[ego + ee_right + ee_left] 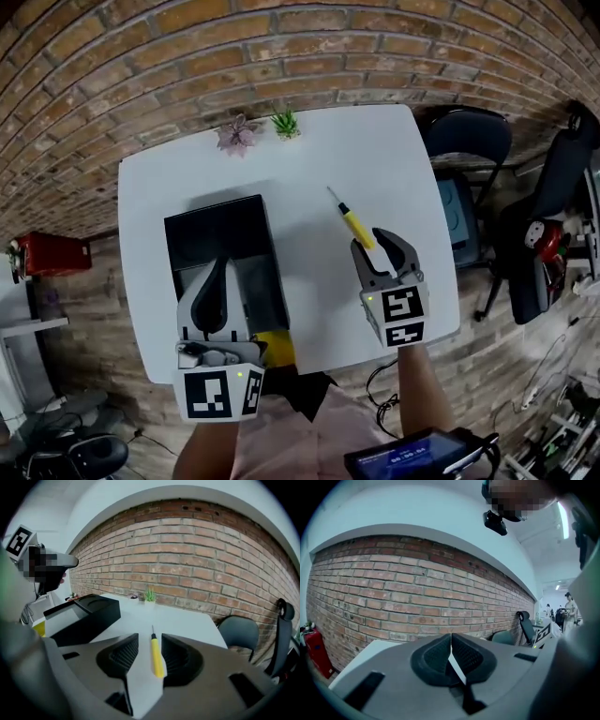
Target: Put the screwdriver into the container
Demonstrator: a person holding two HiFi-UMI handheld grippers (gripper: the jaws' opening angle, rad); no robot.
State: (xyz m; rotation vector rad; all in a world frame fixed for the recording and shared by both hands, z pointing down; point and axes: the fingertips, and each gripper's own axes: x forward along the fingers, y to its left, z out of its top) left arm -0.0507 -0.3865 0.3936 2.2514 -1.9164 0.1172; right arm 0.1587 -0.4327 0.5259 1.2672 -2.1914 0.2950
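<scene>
Head view: the screwdriver (354, 223) is seen on the table (375, 150), right of the container (214, 208), nearest the right gripper (370, 241). Left gripper view: the left gripper (451, 641) is found closed and empty. Right gripper view: wide jaws are set astride the screwdriver (156, 658), lengthwise, ungripped.

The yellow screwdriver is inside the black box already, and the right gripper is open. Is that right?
Not quite. The yellow screwdriver is not inside the black box. It lies on the white table, between the jaws of the right gripper, which is open. The right gripper view shows it.
</scene>
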